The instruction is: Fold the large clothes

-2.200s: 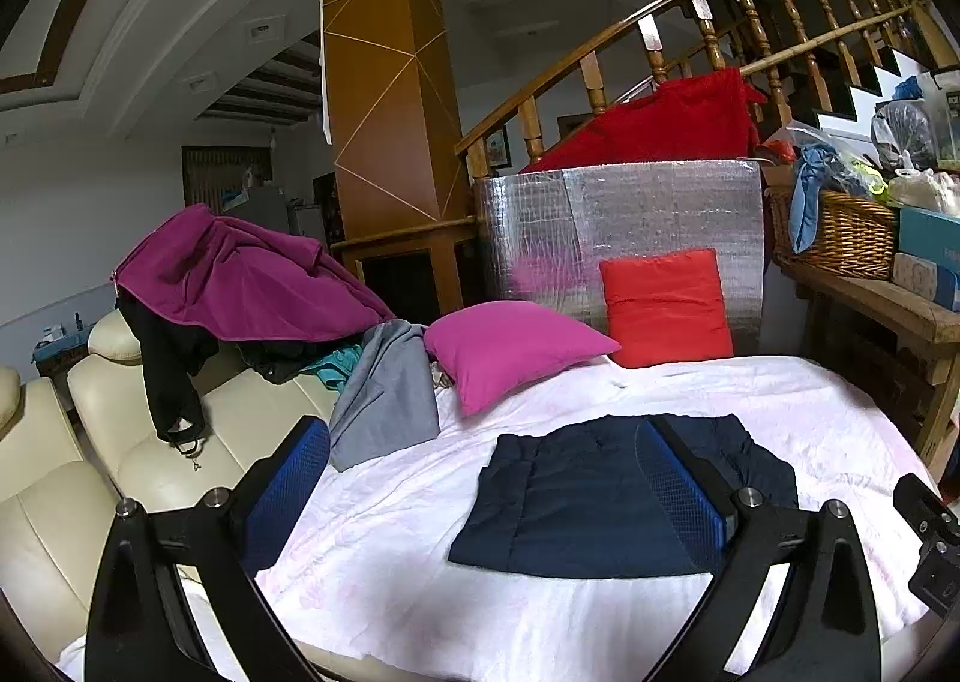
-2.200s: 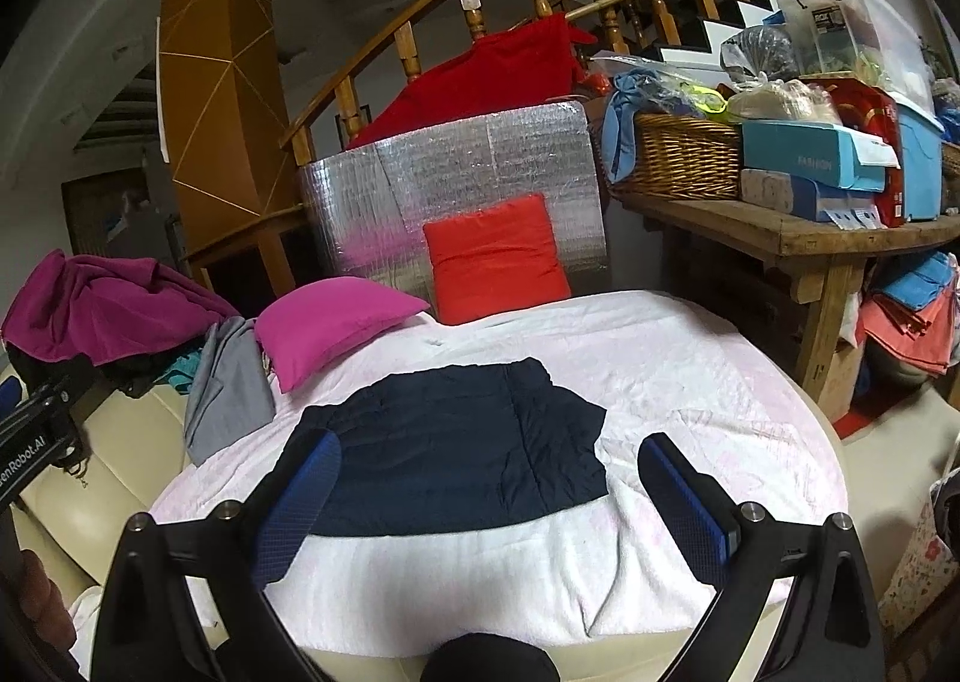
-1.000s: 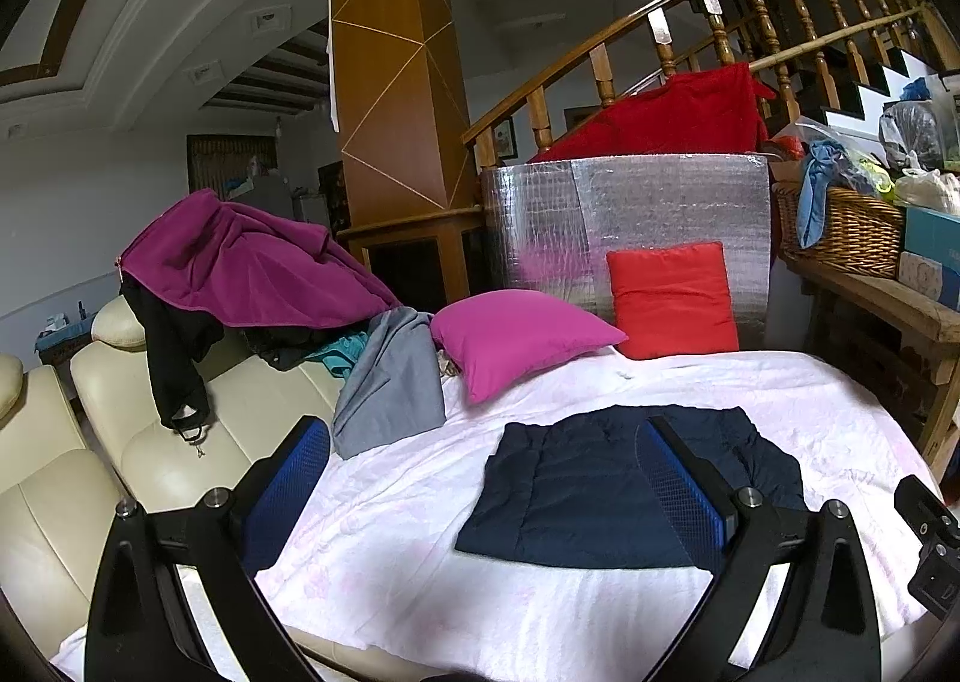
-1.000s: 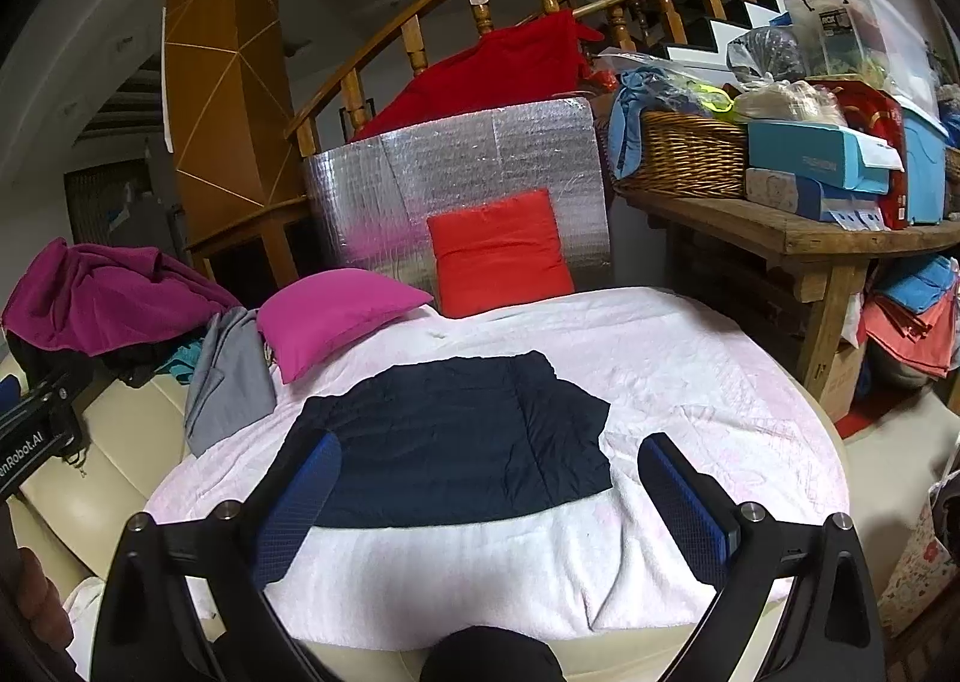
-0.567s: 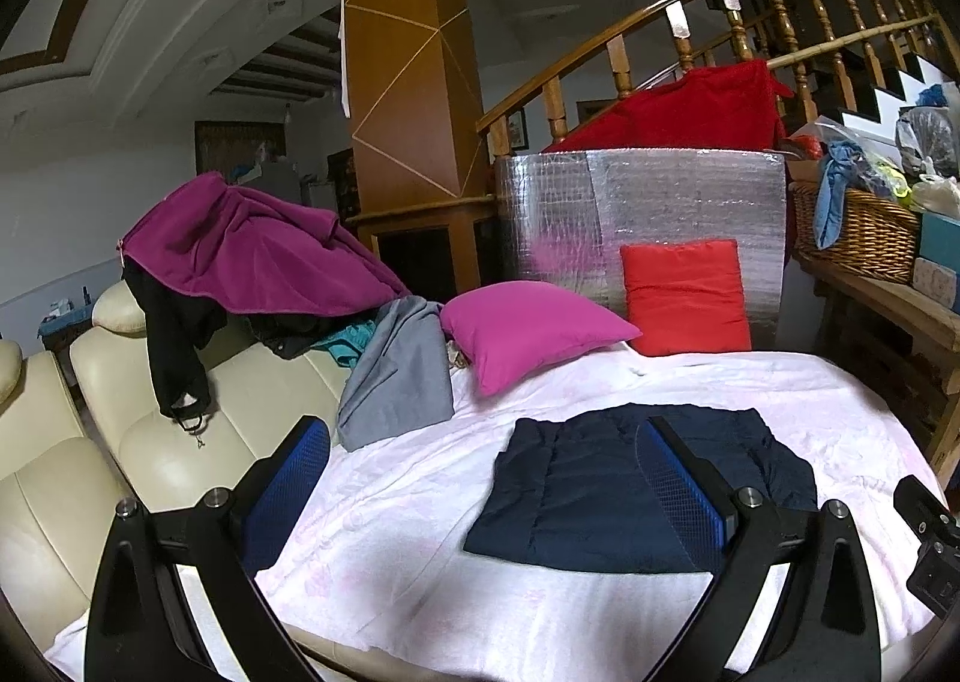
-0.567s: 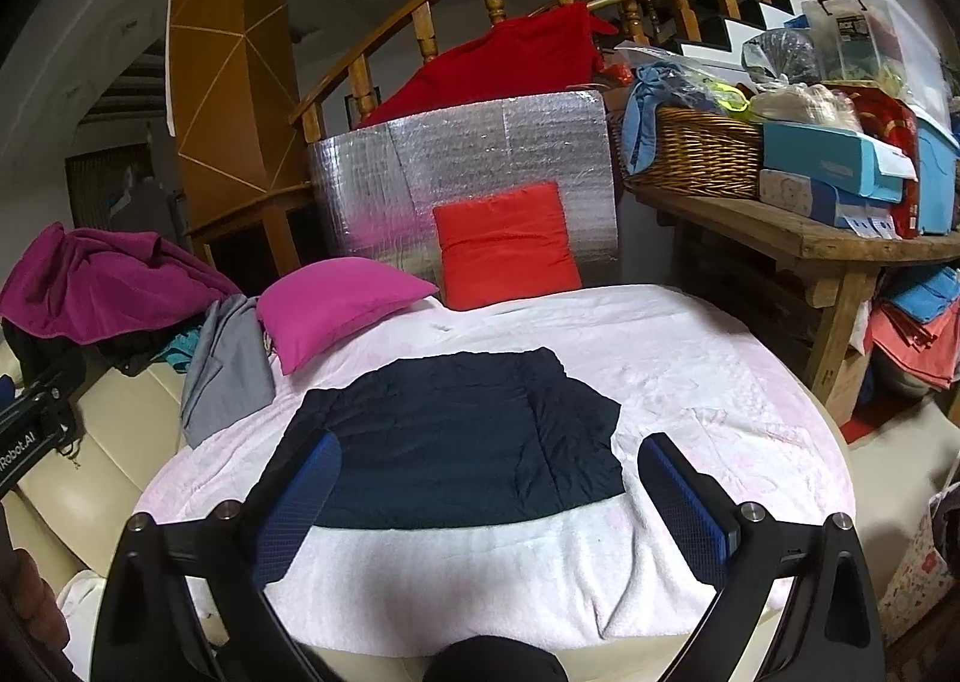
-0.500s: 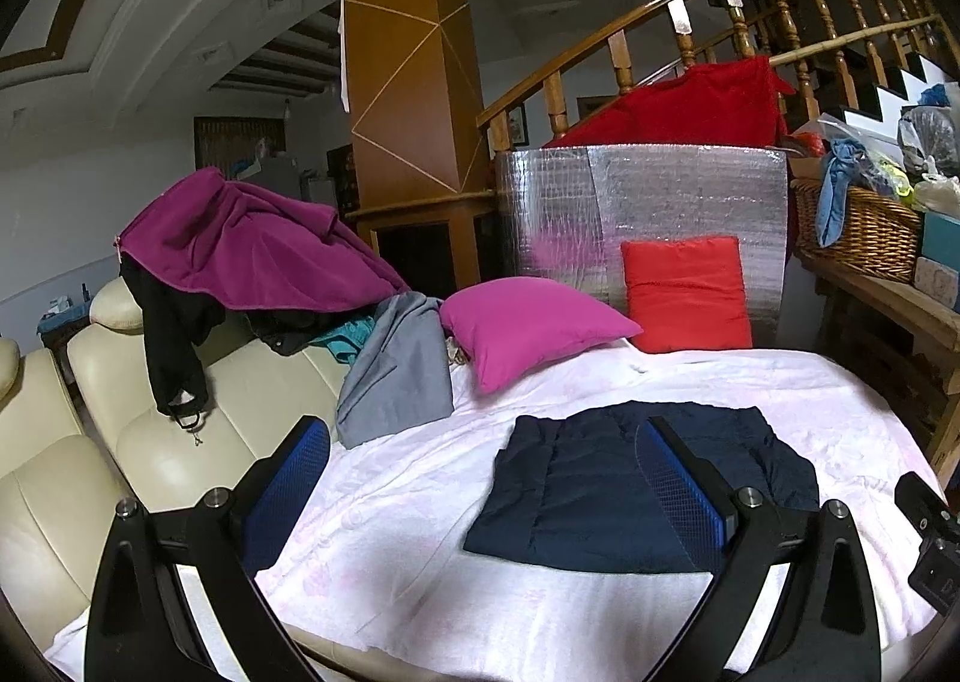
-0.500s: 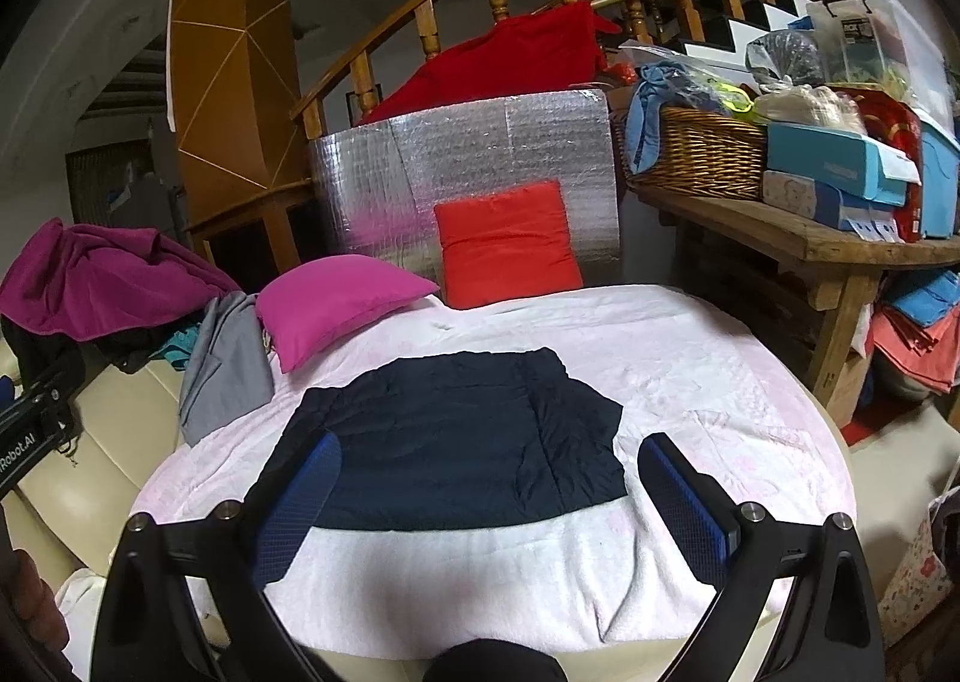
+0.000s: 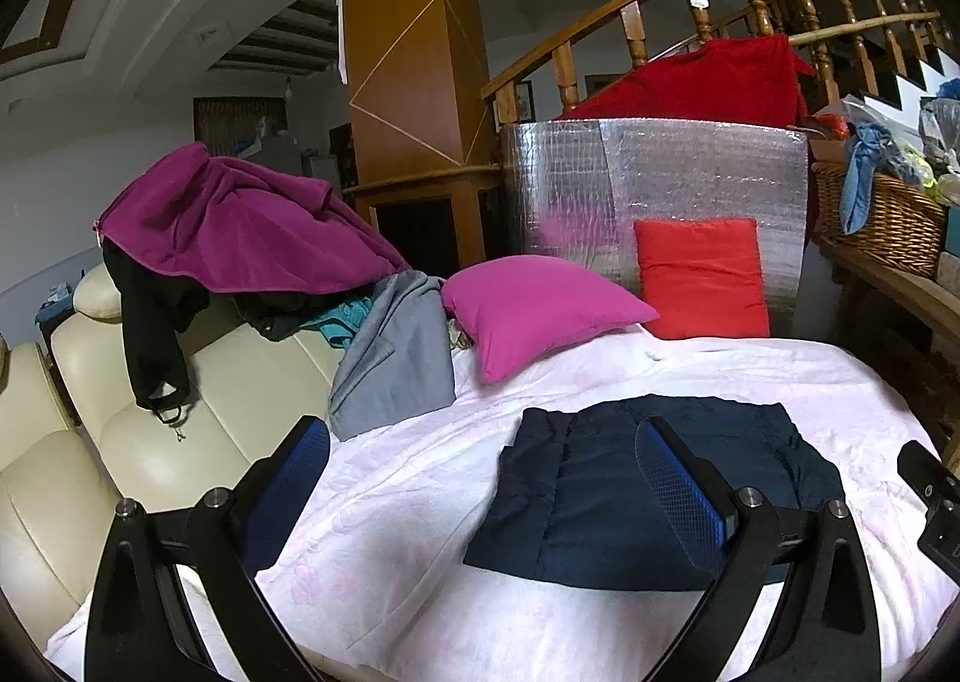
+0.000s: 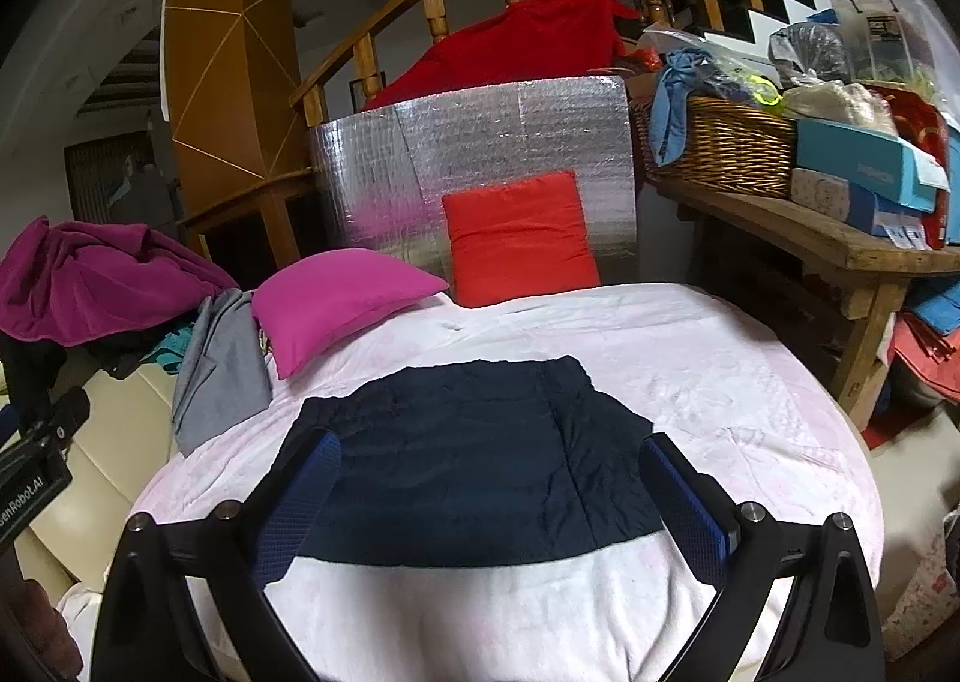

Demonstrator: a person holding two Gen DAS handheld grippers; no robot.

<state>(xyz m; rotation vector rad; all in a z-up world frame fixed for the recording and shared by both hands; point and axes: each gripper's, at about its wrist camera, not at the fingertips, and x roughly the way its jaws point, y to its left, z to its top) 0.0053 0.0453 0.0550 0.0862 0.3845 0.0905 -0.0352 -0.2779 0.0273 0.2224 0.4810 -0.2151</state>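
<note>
The navy garment (image 10: 474, 454) lay flat and already folded into a rectangle at the blanket's (image 10: 720, 382) centre. Both grippers, left (image 9: 480, 484) and right (image 10: 489, 493), hung wide and empty. Unfolded clothes (image 9: 240, 226) waited at ten o'clock.

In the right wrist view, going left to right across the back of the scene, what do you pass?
purple garment → grey garment → magenta pillow → red cushion → wicker basket → blue box
</note>
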